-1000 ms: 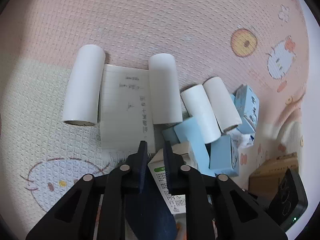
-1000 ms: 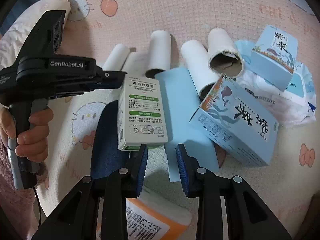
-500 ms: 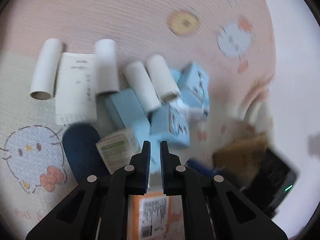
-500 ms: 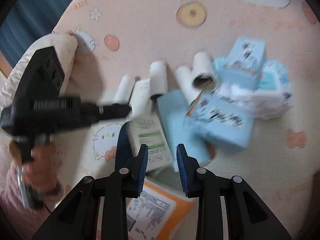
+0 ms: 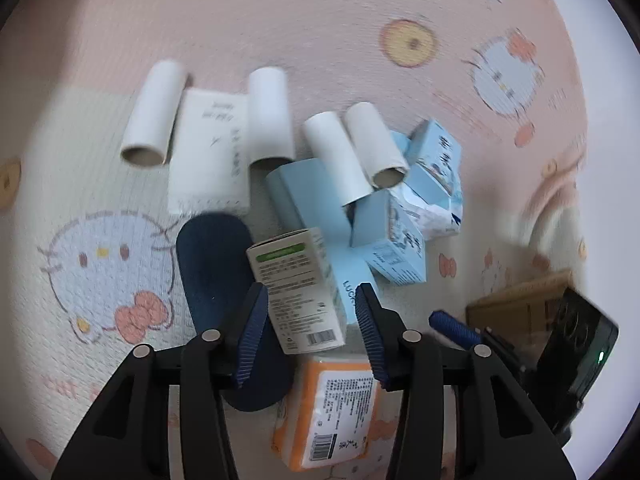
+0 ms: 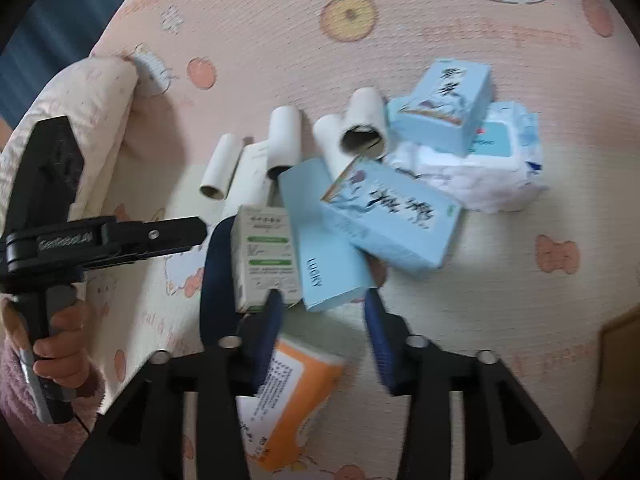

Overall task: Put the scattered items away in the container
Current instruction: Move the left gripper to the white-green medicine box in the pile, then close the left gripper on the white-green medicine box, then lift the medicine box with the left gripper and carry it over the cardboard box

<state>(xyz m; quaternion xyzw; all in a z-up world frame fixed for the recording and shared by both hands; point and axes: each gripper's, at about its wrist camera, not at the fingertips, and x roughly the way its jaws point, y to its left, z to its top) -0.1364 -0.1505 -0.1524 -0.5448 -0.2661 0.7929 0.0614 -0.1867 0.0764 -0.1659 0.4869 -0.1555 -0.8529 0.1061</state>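
Both tongs, left (image 5: 308, 312) and right (image 6: 320, 316), now wider apart, empty.

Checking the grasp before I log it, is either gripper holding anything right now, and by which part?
Nothing is held. The left gripper and right gripper are both open above the green-and-white box.

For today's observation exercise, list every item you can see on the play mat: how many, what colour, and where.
Cardboard tubes: four, white, lying along the far side of the pile.
Lined paper sheet: one, white, between the two leftmost tubes.
Illustrated cartons: two, light blue, right side.
Flat sleeve: one, light blue, centre.
Green-labelled carton: one, white, centre.
Insole-shaped pad: one, navy, under that carton.
Tissue pack: one, orange, nearest.
Wipes pack: one, white, far right.
Cardboard box: one, brown, right edge.
Left tool: open.
Right tool: open.
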